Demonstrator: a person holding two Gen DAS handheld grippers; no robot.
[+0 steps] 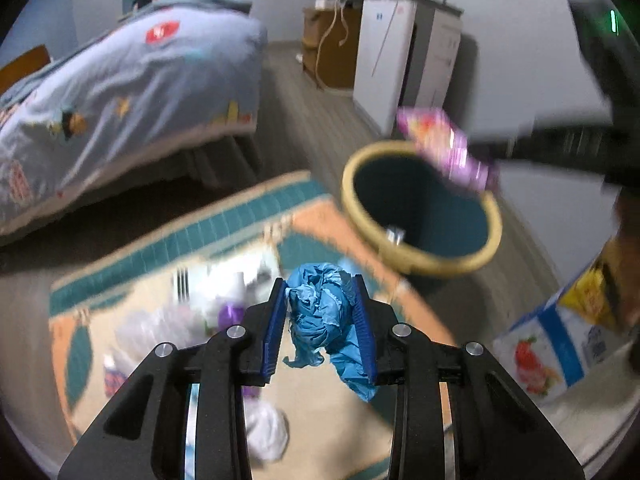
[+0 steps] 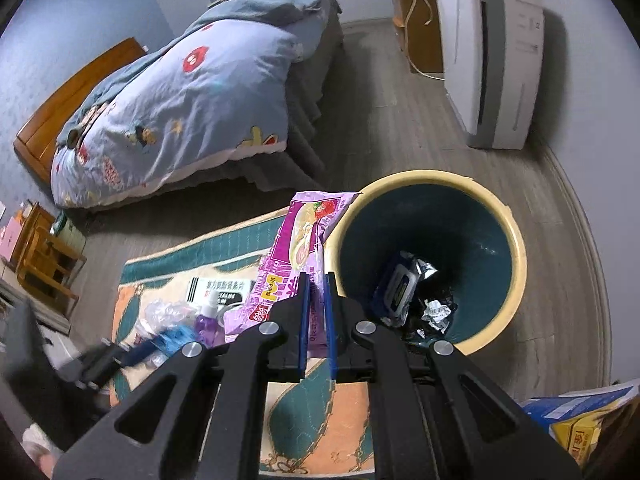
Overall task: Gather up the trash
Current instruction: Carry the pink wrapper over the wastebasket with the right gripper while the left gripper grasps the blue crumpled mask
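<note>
A crumpled blue wad is clamped between the pads of the left hand-held gripper, raised above a patterned rug strewn with litter. A purple snack wrapper is pinched flat in the nearly closed right hand-held gripper, just beside the cream rim of a dark green bin. Wrappers are seen lying inside the bin. A bed is seen behind.

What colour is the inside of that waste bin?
Dark teal, with a cream-yellow rim, on the waste bin; the right wrist view shows it best.
</note>
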